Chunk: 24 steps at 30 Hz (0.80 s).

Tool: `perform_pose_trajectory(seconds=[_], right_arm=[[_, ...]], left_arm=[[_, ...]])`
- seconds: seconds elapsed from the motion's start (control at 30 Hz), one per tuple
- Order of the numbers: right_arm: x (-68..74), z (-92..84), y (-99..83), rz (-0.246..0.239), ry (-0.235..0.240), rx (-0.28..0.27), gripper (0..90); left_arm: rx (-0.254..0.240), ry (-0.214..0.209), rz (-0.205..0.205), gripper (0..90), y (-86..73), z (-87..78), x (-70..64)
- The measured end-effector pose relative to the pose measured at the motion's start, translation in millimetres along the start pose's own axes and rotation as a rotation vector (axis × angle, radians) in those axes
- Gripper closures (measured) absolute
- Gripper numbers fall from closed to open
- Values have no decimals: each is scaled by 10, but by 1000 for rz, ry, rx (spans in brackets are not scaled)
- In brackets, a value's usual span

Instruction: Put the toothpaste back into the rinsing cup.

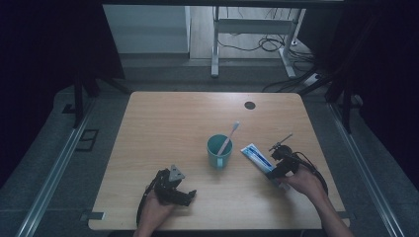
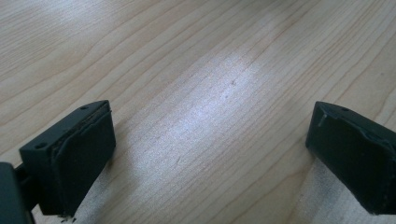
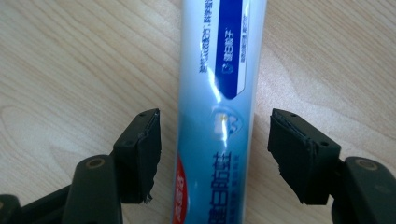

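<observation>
The right gripper (image 3: 215, 154) has its jaws apart on both sides of the toothpaste tube (image 3: 217, 107), not squeezing it. The tube lies flat on the table (image 1: 163, 123), just right of the green cup (image 1: 219, 152) with the toothbrush (image 1: 228, 138) in it. The left gripper (image 2: 210, 158) rests wide open over bare wood. If the jaws close crooked, I think the slippery tube could slide away.

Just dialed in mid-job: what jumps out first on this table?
The teal cup at the table's middle, with a toothbrush leaning out of it. Just right of it, the blue-and-white toothpaste tube lies flat between the right gripper's open jaws, gaps on both sides. The left gripper rests open over bare wood near the front edge.
</observation>
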State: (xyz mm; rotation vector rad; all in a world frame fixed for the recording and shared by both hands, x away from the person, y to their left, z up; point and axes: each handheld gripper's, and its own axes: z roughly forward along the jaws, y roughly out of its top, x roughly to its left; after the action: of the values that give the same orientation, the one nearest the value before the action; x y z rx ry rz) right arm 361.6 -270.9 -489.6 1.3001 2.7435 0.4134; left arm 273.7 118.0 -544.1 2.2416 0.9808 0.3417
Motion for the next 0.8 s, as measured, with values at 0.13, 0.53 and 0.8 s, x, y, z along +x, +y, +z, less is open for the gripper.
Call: perform_pose_trajectory(seconds=[0.13,0.53,0.8], right_arm=[[3,26,79,-9,0,36,341],[10,126,283,-44,-22,119,385],[14,207,351,-42,-9,161,463]], left_arm=[[0,0,0,16,0,0,0],[0,0,-1,16,0,0,-1],[0,0,-2,16,0,0,-1]])
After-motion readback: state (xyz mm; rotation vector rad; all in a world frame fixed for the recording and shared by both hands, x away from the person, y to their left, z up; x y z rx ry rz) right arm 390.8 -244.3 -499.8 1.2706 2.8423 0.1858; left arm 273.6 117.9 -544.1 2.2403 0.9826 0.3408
